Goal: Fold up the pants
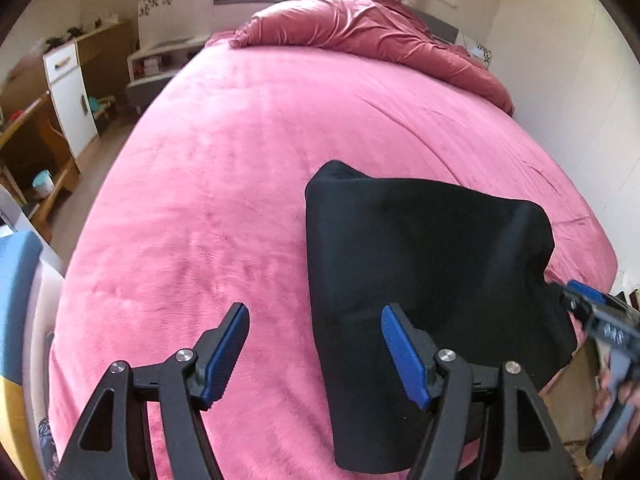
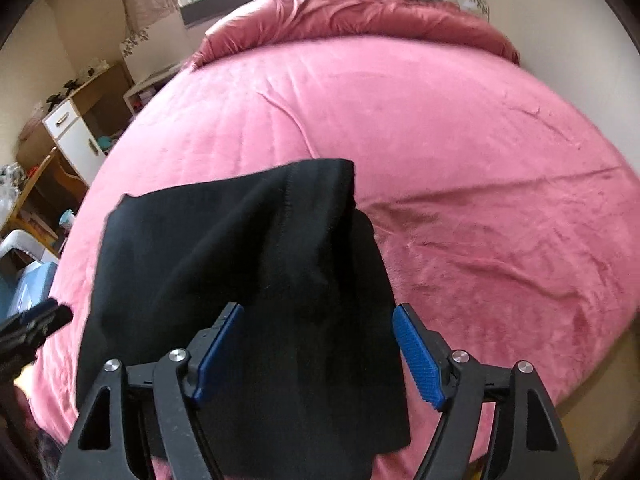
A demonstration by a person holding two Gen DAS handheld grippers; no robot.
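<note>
Pants [image 2: 240, 280]: black, folded, lying on the pink bed [image 2: 460, 140], lower middle of my right view.
Left claw [image 1: 316, 356]: mine, spread wide, gripping nothing, at the pants' left edge.
Right claw [image 2: 318, 350]: mine, spread wide over the pants, gripping nothing.
Duvet [image 1: 360, 28]: bunched, top of frame.
</note>
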